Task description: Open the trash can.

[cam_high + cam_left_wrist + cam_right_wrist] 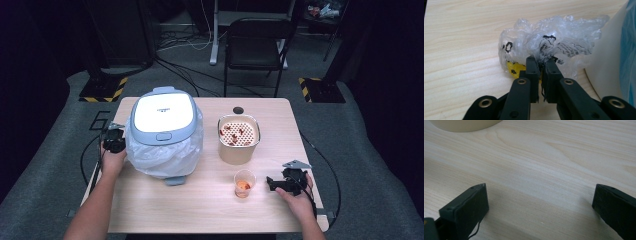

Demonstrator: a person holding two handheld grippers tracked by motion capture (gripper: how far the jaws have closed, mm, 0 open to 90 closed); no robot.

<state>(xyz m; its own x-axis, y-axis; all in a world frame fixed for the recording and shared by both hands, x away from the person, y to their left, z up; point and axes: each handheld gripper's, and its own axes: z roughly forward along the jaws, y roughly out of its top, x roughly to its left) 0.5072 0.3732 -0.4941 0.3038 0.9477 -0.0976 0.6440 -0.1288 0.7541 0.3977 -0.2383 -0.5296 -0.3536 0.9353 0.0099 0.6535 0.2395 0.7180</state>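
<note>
A white bin with a grey-blue lid (163, 112) stands on the left half of the wooden table (200, 210), lined with a clear plastic bag (160, 155). At the bin's left side my left gripper (114, 140) is held low. In the left gripper view its jaws (541, 61) are shut on a crumpled fold of the printed plastic bag (554, 42), with a yellow scrap (514, 68) under the plastic and the bin's white wall (609, 62) at the right. My right gripper (272, 184) rests near the front right, its jaws (539, 195) wide open over bare wood.
A beige tub (238, 137) with a perforated insert and red bits stands right of the bin. A small clear cup (244, 183) with orange contents sits just left of the right gripper. A black folding chair (257, 45) and cables lie beyond the table.
</note>
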